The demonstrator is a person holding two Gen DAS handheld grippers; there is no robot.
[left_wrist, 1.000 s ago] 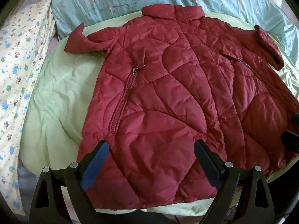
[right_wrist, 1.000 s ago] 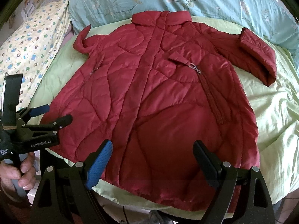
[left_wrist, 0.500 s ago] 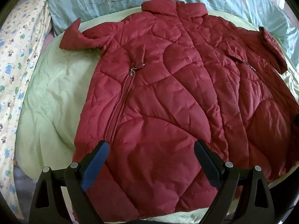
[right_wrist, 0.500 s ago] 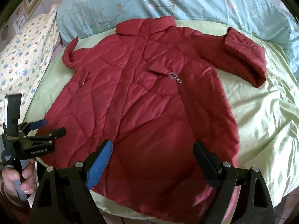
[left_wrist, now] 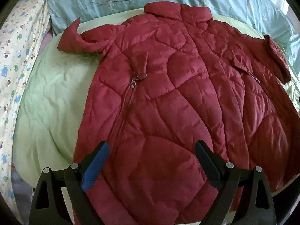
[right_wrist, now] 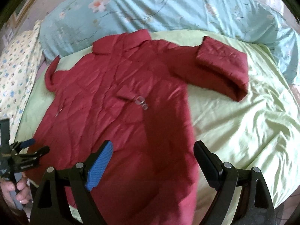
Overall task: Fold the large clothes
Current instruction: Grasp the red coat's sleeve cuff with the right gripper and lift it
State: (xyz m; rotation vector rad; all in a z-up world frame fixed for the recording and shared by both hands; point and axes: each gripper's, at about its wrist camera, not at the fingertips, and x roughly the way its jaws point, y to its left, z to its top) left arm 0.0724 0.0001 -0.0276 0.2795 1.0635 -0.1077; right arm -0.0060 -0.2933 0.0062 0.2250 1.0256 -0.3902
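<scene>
A dark red quilted coat (left_wrist: 168, 103) lies spread flat, front up, on a light green quilt (left_wrist: 46, 103), collar at the far end and both short sleeves out to the sides. My left gripper (left_wrist: 151, 150) is open and empty, hovering over the coat's lower left part near its hem. My right gripper (right_wrist: 153, 150) is open and empty above the coat (right_wrist: 121, 103), over its lower right part. The left gripper (right_wrist: 33, 146) also shows at the left edge of the right wrist view, held by a hand.
A teal floral duvet (right_wrist: 168, 9) lies bunched behind the coat's collar. A cartoon-print sheet (left_wrist: 16, 56) runs along the left side. The green quilt (right_wrist: 243, 121) lies wrinkled to the right of the coat.
The left gripper has moved forward over the coat's hem. The right gripper has swung to the right, so more of the green quilt and the right sleeve show. Both stay open.
</scene>
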